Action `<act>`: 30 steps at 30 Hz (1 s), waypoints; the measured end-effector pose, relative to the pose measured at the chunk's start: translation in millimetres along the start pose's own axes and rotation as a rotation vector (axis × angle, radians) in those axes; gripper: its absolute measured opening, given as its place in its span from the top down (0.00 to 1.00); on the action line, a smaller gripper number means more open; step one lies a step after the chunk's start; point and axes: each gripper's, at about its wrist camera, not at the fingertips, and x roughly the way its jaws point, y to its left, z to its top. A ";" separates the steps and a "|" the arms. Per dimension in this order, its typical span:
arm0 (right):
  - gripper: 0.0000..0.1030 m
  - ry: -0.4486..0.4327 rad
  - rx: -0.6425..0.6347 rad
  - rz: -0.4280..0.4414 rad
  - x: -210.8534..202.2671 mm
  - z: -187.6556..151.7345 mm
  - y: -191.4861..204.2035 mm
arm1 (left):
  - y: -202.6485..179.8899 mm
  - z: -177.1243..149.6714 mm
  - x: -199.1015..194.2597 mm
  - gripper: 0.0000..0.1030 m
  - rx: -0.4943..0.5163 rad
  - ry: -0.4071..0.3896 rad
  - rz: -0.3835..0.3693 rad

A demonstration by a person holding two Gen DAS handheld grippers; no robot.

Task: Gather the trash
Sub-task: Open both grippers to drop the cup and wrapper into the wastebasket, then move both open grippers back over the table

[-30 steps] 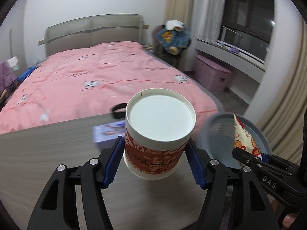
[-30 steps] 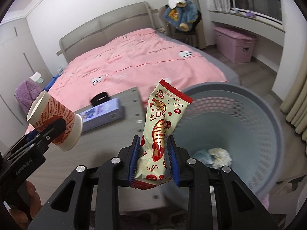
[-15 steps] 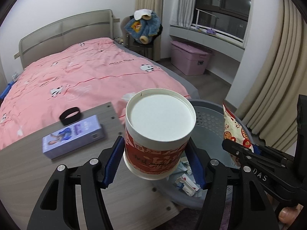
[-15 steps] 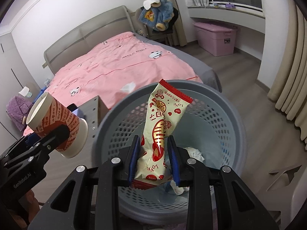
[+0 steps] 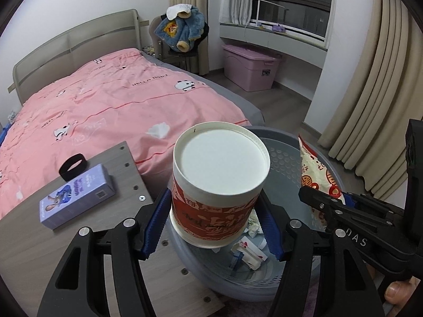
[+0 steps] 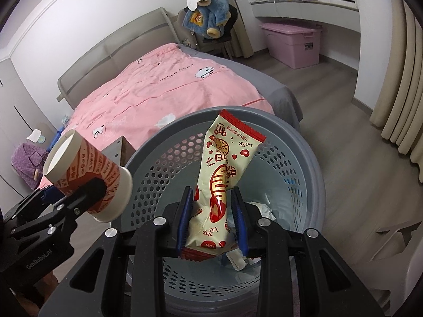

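We note the grey basket (image 6: 314,174) containing crumpled paper scraps (image 6: 264,208); left hand-held gripper (image 5: 215,227) grasping the paper cup (image 5: 219,185), right hand-held gripper (image 6: 212,216) grasping the snack wrapper (image 6: 222,182).

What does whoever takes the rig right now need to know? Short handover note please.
Left gripper: jaws shut on the paper cup, held near the basket's near rim, beside the table.
Right gripper: jaws shut on the snack wrapper, over the basket.
Done: some crumpled trash already lies in the basket bottom.
Left: release wrapper and cup into the basket.
Purple box and black band sit on the table; whether they are trash is unclear.
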 end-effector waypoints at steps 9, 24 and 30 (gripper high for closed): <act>0.63 -0.005 0.002 -0.004 -1.5 0.5 -3.8 | 0.3 -1.4 3.8 0.39 -0.019 0.003 -0.005; 0.46 -0.013 0.003 -0.014 -2.8 0.4 -6.9 | 6.8 -6.5 -1.4 0.32 -0.037 -0.005 0.017; 0.42 -0.006 0.006 0.001 -0.3 -2.1 -4.0 | 11.9 -8.5 -4.9 0.31 -0.056 -0.004 0.026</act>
